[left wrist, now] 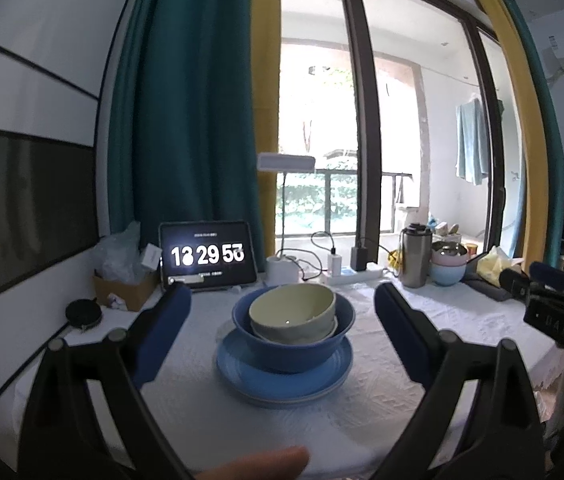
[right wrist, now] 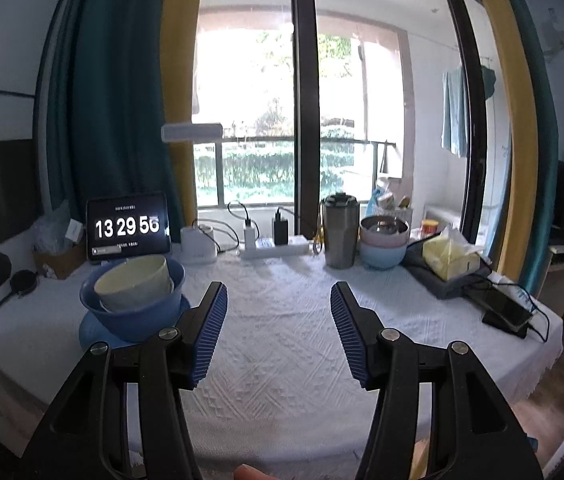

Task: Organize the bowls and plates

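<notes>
Stacked crockery stands free on the table, both grippers empty and apart from it.

The pale green bowl [left wrist: 292, 312] sits tilted inside the dark blue bowl [left wrist: 294, 340], which rests on the light blue plate [left wrist: 284, 376] on the white tablecloth [left wrist: 382, 392]. The left gripper [left wrist: 282, 312] has its jaws spread wide to either side of the stack with nothing between the pads, and the right gripper [right wrist: 278, 312] is also open and holds nothing, aimed at bare cloth with the stack off to its left. The risk I see is the tilt: the green bowl seems to lean on something pale beneath it, possibly another bowl, though the rim hides it. A nudge from either finger could rock it or slide the stack on the cloth. A second stack of bowls [right wrist: 384, 240] stands close beside the steel tumbler [right wrist: 340, 232], so a careless reach there could knock the tumbler.
</notes>
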The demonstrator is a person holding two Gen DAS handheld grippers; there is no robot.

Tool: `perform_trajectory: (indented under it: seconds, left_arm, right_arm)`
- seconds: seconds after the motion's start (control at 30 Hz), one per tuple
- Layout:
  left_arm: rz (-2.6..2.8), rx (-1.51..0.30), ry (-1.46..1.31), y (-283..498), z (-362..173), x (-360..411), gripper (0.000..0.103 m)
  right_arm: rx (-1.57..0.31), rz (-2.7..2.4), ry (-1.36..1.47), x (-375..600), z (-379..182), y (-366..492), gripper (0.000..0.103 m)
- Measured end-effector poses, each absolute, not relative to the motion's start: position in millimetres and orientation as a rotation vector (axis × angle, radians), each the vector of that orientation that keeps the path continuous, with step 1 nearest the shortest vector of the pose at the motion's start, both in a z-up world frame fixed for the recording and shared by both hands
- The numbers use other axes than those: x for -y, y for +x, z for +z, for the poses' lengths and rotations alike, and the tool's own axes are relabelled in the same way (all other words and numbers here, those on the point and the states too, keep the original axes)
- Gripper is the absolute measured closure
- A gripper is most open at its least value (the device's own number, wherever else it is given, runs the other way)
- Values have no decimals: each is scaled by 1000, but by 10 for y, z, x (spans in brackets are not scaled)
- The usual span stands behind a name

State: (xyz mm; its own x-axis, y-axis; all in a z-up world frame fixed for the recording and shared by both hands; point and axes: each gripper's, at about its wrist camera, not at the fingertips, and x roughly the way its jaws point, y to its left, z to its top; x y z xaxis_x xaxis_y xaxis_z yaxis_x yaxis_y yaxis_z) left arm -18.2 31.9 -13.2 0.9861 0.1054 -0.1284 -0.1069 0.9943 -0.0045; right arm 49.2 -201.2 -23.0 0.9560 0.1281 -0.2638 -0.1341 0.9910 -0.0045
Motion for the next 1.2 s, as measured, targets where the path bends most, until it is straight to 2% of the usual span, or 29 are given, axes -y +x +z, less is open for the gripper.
perform_trajectory:
  seconds: [0.53, 1.2]
  left_arm:
    - [66, -75, -24, -280, 92, -285, 9]
    - [37, -110, -23, -226, 43, -255, 8]
  right_arm:
    - [-177, 118, -13, 2172, 69, 226, 45]
    - [-207, 116, 6, 2195, 36, 289, 45]
